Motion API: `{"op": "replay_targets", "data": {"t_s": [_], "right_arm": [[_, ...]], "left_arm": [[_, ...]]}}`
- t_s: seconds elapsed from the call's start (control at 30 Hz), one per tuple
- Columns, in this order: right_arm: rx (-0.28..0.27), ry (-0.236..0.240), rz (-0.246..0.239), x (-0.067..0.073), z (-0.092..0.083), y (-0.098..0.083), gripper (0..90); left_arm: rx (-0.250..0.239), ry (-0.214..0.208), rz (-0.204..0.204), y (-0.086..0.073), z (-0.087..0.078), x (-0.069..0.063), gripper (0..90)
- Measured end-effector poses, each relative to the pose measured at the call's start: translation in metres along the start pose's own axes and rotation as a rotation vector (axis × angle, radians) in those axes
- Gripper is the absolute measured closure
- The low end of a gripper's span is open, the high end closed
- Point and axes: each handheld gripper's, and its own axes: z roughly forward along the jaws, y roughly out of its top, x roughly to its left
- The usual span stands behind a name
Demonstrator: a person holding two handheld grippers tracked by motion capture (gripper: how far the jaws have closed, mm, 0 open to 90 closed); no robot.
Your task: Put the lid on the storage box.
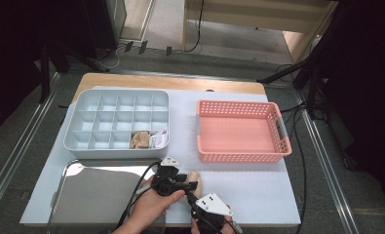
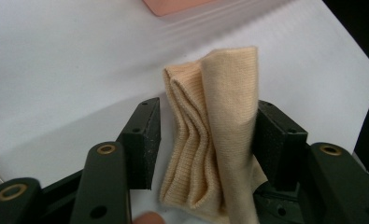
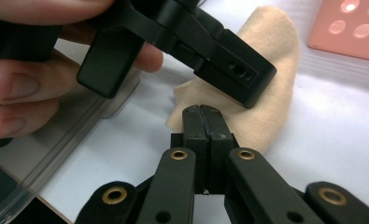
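Sock — a beige, folded one — lay on the white tabletop near its front edge, just right of the metal tray and in front of the pink basket. In the high view most of it was hidden under the two tongs and the hands, with just a pale end showing. The left tongs stood spread around it: the right pad touched the fabric while the left pad stood clear, so nothing was pinched. The right tongs were pressed together, their tips at the sock's near edge; whether any cloth was caught between them could not be made out. The sock's lower end ran out of the left gripper view. Two bundles sat in the grey divided box — one beige, one white, both too small to read. Bare tabletop lay open to the right of the sock and in front of the basket, whose floor was free.
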Motion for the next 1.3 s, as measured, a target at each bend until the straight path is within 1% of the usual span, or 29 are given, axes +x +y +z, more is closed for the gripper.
{"op": "replay_targets", "data": {"t_s": [0.1,0.17,0.2,0.27,0.37,0.43,0.5,0.57,0.63,0.67,0.77,0.83,0.87,0.9,0.97,1.0,1.03,1.13,1.2,1.23,1.3], "right_arm": [[0.009,-0.004,-0.014,0.002,-0.002,0.0,90.0],[0.026,0.003,-0.029,0.003,-0.003,-0.002,90.0],[0.024,0.003,-0.024,0.002,-0.003,-0.003,90.0],[0.018,0.013,-0.015,0.0,-0.006,-0.003,90.0],[0.006,0.021,-0.006,-0.004,-0.013,0.0,89.4],[-0.004,0.026,0.002,-0.007,-0.017,0.001,88.6],[-0.016,0.034,0.014,-0.012,-0.021,0.002,87.5],[-0.029,0.036,0.023,-0.016,-0.024,0.004,86.2],[-0.035,0.041,0.032,-0.019,-0.027,0.005,84.7],[-0.042,0.042,0.031,-0.021,-0.028,0.006,83.4],[-0.051,0.029,0.027,-0.024,-0.031,0.008,80.3],[-0.054,0.023,0.035,-0.025,-0.031,0.008,78.3],[-0.051,0.023,0.036,-0.026,-0.031,0.008,77.1],[-0.051,0.024,0.035,-0.027,-0.031,0.008,75.3],[-0.054,0.02,0.037,-0.03,-0.031,0.009,69.4],[-0.059,0.016,0.039,-0.031,-0.03,0.009,64.9],[-0.058,0.01,0.05,-0.032,-0.03,0.01,59.7],[-0.067,0.004,0.054,-0.036,-0.028,0.011,42.9],[-0.067,-0.016,0.06,-0.039,-0.028,0.012,31.3],[-0.074,-0.029,0.065,-0.041,-0.028,0.013,27.0],[-0.09,-0.037,0.079,-0.045,-0.029,0.015,19.3]], "left_arm": [[0.009,-0.02,0.0,0.0,0.002,0.0,60.2],[0.009,-0.037,0.0,-0.001,0.003,0.0,66.2],[0.007,-0.046,0.005,-0.001,0.002,0.001,68.9],[-0.001,-0.051,0.009,-0.002,0.001,0.001,72.3],[-0.014,-0.057,0.015,-0.003,-0.001,0.002,74.5],[-0.028,-0.046,0.03,-0.004,-0.005,0.002,75.0],[-0.052,-0.029,0.054,-0.005,-0.011,0.001,75.3],[-0.085,-0.007,0.067,-0.006,-0.019,0.0,75.4],[-0.121,0.003,0.071,-0.006,-0.028,0.002,75.4],[-0.14,0.017,0.074,-0.005,-0.033,0.003,75.4],[-0.186,0.029,0.088,-0.005,-0.047,0.004,75.5],[-0.21,0.046,0.095,-0.004,-0.055,0.005,75.5],[-0.214,0.04,0.1,-0.004,-0.059,0.006,75.5],[-0.221,0.043,0.096,-0.004,-0.062,0.007,75.5],[-0.236,0.046,0.093,-0.003,-0.069,0.01,75.5],[-0.24,0.048,0.094,-0.003,-0.072,0.011,75.5],[-0.247,0.05,0.094,-0.003,-0.075,0.013,75.5],[-0.272,0.049,0.089,-0.003,-0.086,0.019,75.5],[-0.285,0.054,0.09,-0.002,-0.093,0.021,75.5],[-0.292,0.055,0.093,-0.001,-0.097,0.022,75.5],[-0.31,0.067,0.098,0.001,-0.103,0.024,75.5]]}}
